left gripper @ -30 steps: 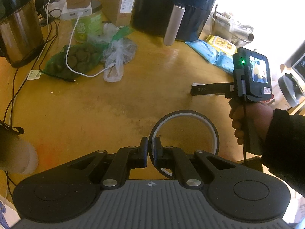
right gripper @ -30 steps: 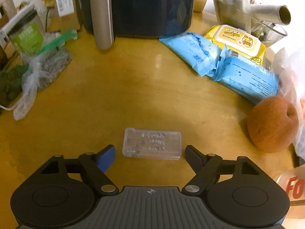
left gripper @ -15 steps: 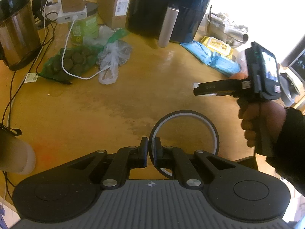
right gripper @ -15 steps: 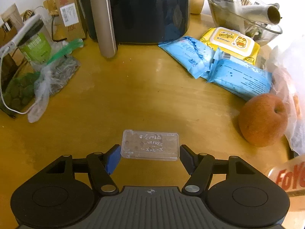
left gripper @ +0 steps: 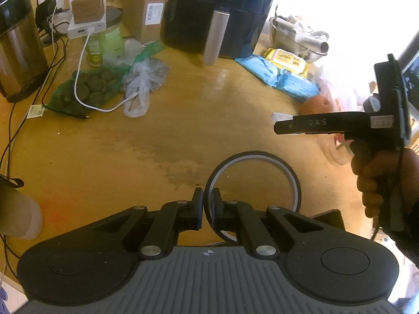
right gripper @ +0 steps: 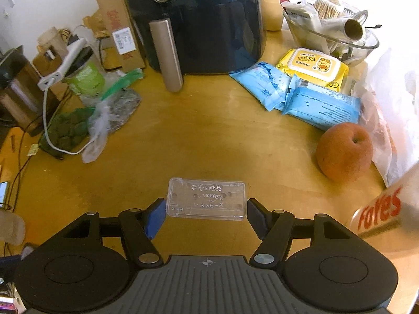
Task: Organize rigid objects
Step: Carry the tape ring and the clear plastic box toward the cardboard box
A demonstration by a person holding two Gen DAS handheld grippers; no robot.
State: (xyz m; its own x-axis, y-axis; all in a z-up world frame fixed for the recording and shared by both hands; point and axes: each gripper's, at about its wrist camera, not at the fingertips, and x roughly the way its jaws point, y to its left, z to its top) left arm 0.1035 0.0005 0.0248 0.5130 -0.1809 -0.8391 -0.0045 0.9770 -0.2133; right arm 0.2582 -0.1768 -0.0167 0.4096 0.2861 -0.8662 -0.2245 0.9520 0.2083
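My left gripper (left gripper: 207, 209) is shut on the rim of a black ring with a pale inner face (left gripper: 288, 167), which it holds low over the wooden table (left gripper: 104, 157). My right gripper (right gripper: 207, 210) is shut on a clear flat plastic case with embossed lettering (right gripper: 207, 198). One pad presses on each short end of the case, which is held level above the table. In the left wrist view a hand holds the right gripper (left gripper: 277, 128) at the right edge, raised, with the case's end (left gripper: 281, 116) showing past its finger.
A dark air fryer (right gripper: 204, 21) stands at the back, with blue and yellow wipes packs (right gripper: 322, 107) and a glass bowl (right gripper: 366, 47) to its right. A brown round fruit (right gripper: 344, 151) lies at the right. Plastic bags (left gripper: 141, 78), a white cable and a kettle (left gripper: 18, 44) sit left.
The right gripper's jaws closed onto the clear case and lifted it off the table. The left gripper and its ring stayed where they were.
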